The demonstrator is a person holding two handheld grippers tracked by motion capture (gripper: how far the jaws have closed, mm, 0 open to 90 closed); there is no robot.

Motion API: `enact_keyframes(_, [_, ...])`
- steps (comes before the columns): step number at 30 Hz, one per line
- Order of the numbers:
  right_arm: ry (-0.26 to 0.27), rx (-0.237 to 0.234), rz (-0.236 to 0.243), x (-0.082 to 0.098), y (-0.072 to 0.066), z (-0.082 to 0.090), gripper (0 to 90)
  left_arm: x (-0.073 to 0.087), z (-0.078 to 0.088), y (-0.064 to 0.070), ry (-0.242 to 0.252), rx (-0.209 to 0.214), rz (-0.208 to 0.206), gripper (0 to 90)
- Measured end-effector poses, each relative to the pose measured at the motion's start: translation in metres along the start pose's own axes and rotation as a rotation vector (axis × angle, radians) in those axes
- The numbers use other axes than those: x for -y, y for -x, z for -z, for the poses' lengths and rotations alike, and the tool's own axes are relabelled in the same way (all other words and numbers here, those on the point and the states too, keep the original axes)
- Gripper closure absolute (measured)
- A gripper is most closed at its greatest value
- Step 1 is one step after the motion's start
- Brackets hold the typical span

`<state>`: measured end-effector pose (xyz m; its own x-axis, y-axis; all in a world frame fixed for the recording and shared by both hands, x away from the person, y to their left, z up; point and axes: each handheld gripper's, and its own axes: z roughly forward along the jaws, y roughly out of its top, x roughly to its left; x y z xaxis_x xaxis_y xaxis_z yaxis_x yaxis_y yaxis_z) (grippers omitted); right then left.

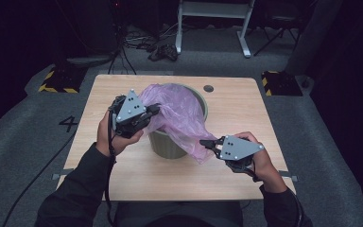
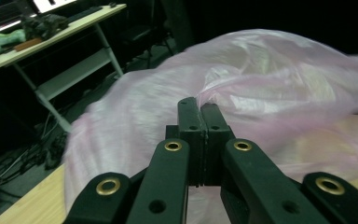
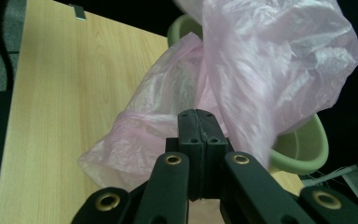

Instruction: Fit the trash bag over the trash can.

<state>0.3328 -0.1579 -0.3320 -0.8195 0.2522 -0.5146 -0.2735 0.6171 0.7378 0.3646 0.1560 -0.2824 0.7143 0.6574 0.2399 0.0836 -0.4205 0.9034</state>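
Pink plastic bag (image 1: 177, 116) draped over and spilling out of the green bin (image 1: 168, 144) near the middle of the wooden bench (image 1: 123, 175), one loose fold hanging down the bin's front toward the person's side. Left tongs (image 1: 155, 111) at the bin's left rim, jaws pressed together on a pinch of the bag's film, seen in the left gripper view as black jaws meeting on the pale pink sheet. Right tongs (image 1: 207, 143) just right of the bin's front, clamped tight on the bag's hanging edge.
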Motion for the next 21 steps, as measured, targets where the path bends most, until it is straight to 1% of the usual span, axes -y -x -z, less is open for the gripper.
enact_keyframes(2, [-0.006, 0.008, 0.004, 0.001, -0.001, 0.001, 90.0, 0.000, 0.001, -0.004, 0.000, -0.005, -0.002, 89.6])
enact_keyframes(3, [-0.014, 0.016, 0.006, 0.002, -0.001, 0.003, 90.0, 0.001, 0.001, -0.004, -0.005, -0.021, -0.010, 89.6])
enact_keyframes(4, [-0.018, 0.021, 0.002, 0.004, -0.001, 0.004, 90.0, 0.001, 0.002, -0.005, -0.009, -0.026, -0.015, 89.7])
enact_keyframes(5, [-0.018, 0.022, -0.002, 0.005, 0.000, 0.006, 90.0, 0.002, 0.002, -0.006, -0.011, -0.021, -0.018, 89.8])
enact_keyframes(6, [-0.018, 0.024, -0.007, 0.007, 0.002, 0.008, 90.0, 0.003, 0.002, -0.005, -0.017, -0.035, -0.025, 89.9])
enact_keyframes(7, [-0.021, 0.024, -0.001, 0.008, 0.002, 0.009, 90.0, 0.003, 0.002, -0.006, -0.027, -0.051, -0.036, 89.9])
enact_keyframes(8, [-0.025, 0.024, 0.005, 0.009, 0.002, 0.011, 90.0, 0.004, 0.002, -0.007, -0.034, -0.050, -0.034, 90.0])
enact_keyframes(10, [-0.031, 0.023, 0.017, 0.012, 0.002, 0.017, 90.0, 0.006, 0.002, -0.012, -0.038, -0.075, -0.022, 89.9])
enact_keyframes(11, [-0.026, 0.015, 0.022, 0.014, 0.002, 0.020, 90.0, 0.007, 0.002, -0.015, -0.043, -0.077, -0.019, 90.0])
enact_keyframes(14, [-0.024, 0.001, 0.023, 0.018, 0.002, 0.025, 90.0, 0.013, 0.001, -0.026, -0.047, -0.095, 0.017, 89.9])
enact_keyframes(15, [-0.030, -0.004, 0.023, 0.020, 0.002, 0.026, 90.0, 0.015, 0.000, -0.029, -0.052, -0.104, 0.017, 89.9])
enact_keyframes(16, [-0.039, -0.003, 0.029, 0.021, 0.001, 0.026, 90.0, 0.018, -0.001, -0.033, -0.054, -0.123, 0.023, 89.9])
enact_keyframes(17, [-0.050, -0.007, 0.038, 0.023, 0.000, 0.026, 90.0, 0.022, -0.003, -0.038, -0.059, -0.126, 0.046, 89.9])
enact_keyframes(18, [-0.059, -0.018, 0.040, 0.025, -0.001, 0.026, 90.0, 0.025, -0.004, -0.042, -0.063, -0.128, 0.057, 90.0])
enact_keyframes(19, [-0.069, -0.020, 0.038, 0.026, -0.001, 0.025, 90.0, 0.029, -0.006, -0.047, -0.067, -0.146, 0.068, 89.9])
enact_keyframes(21, [-0.100, -0.016, 0.049, 0.029, -0.001, 0.023, 90.0, 0.035, -0.008, -0.057, -0.069, -0.162, 0.098, 90.0])
